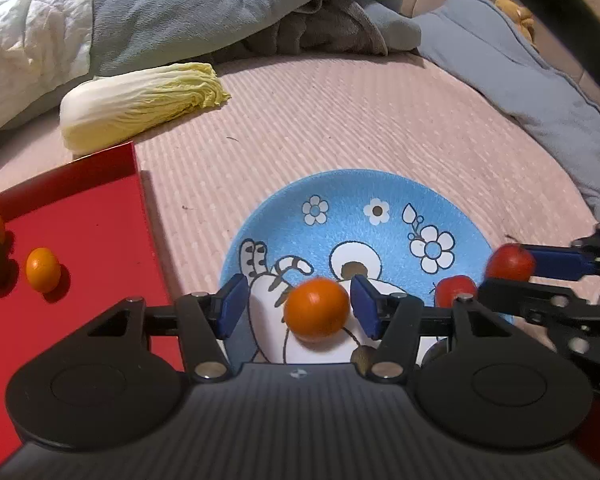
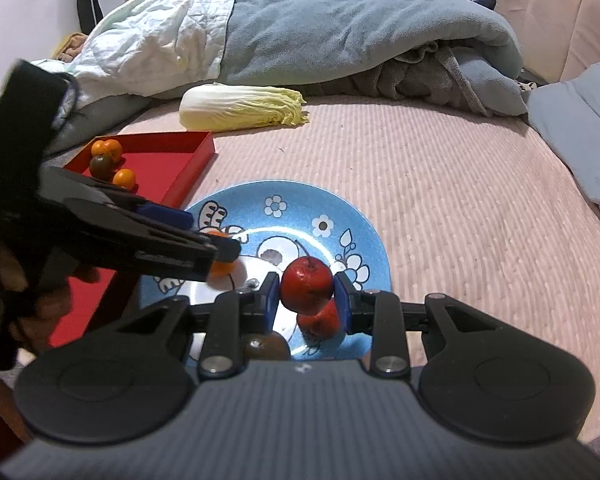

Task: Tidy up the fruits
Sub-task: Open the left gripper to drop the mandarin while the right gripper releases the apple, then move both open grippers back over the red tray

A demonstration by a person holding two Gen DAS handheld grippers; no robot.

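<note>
While the left gripper (image 1: pixel 298 307) straddles a round orange fruit (image 1: pixel 316 307) over the blue plate (image 1: pixel 352 196) with jaws spread, the right gripper (image 2: pixel 306 296) pinches a red fruit (image 2: pixel 307 285), stem upward, above the plate's near rim.

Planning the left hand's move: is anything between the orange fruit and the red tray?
Nothing visible blocks it. The orange fruit sits between the open left hand-held gripper pads over the blue plate; only bare bedspread separates it from the red tray.

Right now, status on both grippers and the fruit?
Left gripper open around orange fruit. Right gripper shut on red fruit over blue plate. Nothing blocking.
</note>
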